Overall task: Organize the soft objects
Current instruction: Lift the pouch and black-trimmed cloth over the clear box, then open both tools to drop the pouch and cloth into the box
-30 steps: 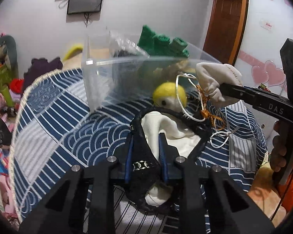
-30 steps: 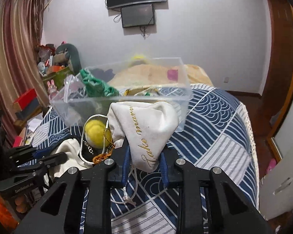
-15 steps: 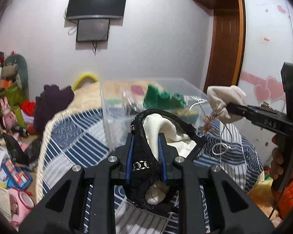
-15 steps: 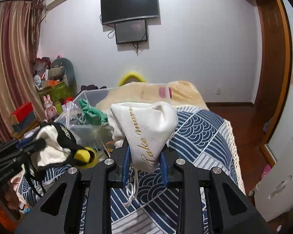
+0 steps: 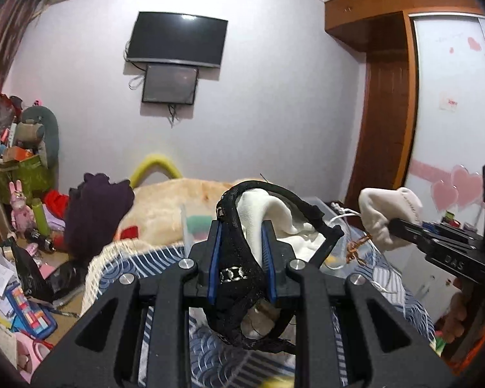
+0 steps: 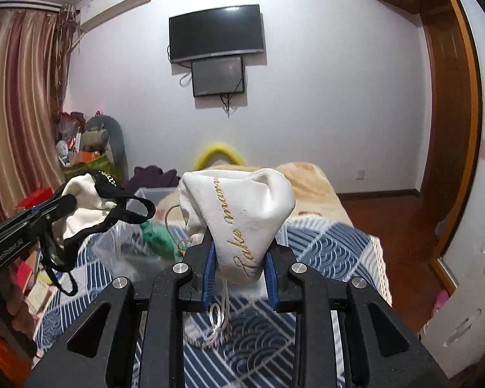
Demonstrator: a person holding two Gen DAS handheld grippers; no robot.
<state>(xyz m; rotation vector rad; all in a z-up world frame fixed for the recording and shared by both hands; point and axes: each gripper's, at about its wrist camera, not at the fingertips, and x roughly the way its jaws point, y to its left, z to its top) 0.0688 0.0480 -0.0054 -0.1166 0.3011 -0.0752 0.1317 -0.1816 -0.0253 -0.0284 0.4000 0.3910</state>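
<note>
Broadly, both views look across a bed [image 6: 326, 239] spread with a blue-and-white wave-pattern quilt [image 6: 310, 242], which serves as the work surface. On it, ahead of both tools and partly hidden by what they carry, stands a clear plastic bin [image 6: 145, 194] — judged to be where the soft things are gathered, since a green knitted item [image 6: 155, 236] already lies in it, though motion blur leaves its other contents unreadable.

The left claw [image 5: 242, 252] is clenched on a white garment trimmed in black lace [image 5: 274, 213], raised above the quilt with the loose black straps hanging below the fingers; gripped at a bunched fold, the limp cloth cannot slide out. In the right wrist view the same garment [image 6: 80, 207] hangs just in front of the bin's near left wall.

The right claw [image 6: 241, 268] is clamped on a white drawstring pouch [image 6: 242, 213] with gold lettering, pinched near its gathered neck so the body stands up between the fingers. Its cord [image 6: 220, 317] dangles free toward the quilt — a snag risk at the bin rim. Both items are held aloft, neither yet in the bin.
</note>
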